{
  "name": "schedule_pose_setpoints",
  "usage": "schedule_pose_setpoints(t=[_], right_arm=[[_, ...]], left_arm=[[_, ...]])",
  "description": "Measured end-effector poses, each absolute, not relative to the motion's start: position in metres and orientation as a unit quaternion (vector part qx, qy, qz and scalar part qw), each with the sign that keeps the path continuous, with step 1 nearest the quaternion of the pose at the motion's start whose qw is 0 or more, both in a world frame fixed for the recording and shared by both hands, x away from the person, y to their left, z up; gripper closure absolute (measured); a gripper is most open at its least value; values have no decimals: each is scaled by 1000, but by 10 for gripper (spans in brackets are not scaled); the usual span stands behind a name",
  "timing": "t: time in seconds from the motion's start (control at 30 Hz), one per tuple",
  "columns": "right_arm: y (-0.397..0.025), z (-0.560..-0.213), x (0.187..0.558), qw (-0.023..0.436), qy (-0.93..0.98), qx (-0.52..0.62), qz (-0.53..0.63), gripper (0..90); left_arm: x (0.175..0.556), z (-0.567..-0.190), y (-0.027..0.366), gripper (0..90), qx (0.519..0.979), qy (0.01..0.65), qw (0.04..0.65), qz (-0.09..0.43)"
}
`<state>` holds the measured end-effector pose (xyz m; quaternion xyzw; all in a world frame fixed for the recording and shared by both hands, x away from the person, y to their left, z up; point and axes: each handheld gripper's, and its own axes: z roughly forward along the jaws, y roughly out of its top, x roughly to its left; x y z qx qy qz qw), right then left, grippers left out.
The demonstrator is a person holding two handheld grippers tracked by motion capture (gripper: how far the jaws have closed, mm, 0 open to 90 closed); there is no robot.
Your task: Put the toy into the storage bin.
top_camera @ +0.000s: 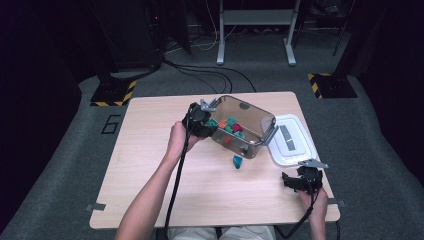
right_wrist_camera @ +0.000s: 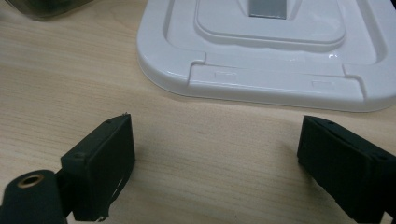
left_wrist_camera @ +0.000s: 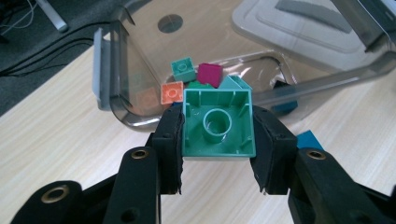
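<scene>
Left gripper view: left gripper [left_wrist_camera: 218, 140] clamps a green brick [left_wrist_camera: 218, 125] (hollow underside showing); right gripper [right_wrist_camera: 215, 163] gapes wide near the tabletop's right edge.

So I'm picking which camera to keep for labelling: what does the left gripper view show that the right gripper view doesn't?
Only the left gripper view has the left tongs shut on a green brick turned hollow side to the camera, in front of a clear smoky bin holding orange, green and magenta bricks, with a blue brick on the table outside it.

Only the right gripper view has the right tongs open and holding nothing above bare wood.

Both show the white lid and the wooden table.
</scene>
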<state>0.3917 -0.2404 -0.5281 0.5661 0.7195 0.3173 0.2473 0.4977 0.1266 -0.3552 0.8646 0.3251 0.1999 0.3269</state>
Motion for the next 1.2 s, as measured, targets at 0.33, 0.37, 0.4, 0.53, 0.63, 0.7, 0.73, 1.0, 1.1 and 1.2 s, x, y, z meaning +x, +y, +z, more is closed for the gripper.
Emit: schedule_pose_setpoints(t=[0.33,0.37,0.4,0.53,0.63,0.7,0.73,1.0,1.1,1.2], right_arm=[[-240,-528,392,249,719,566,317,108],[-240,-528,392,249,719,566,317,108],[-240,-528,392,248,719,566,317,108],[-240,-528,392,248,719,566,317,108],[-240,-528,392,248,719,566,317,107],[-240,-528,392,248,719,566,317,108],[-240,-528,392,249,719,566,317,108],[-240,-528,392,249,719,567,316,109],[-240,-528,392,249,719,567,317,109],[-240,-528,392,248,719,566,317,110]], left_arm=[[513,-344,116,584,861,328,333,202],[515,-344,115,584,862,327,331,203],[517,-345,113,584,861,328,332,202],[523,-347,108,584,865,328,325,195],[533,-349,104,584,867,334,317,191],[540,-352,102,584,868,340,310,188],[544,-353,101,584,868,345,307,184],[559,-365,90,582,868,361,293,174],[564,-368,86,579,869,362,289,172],[568,-373,84,473,867,374,285,166]])
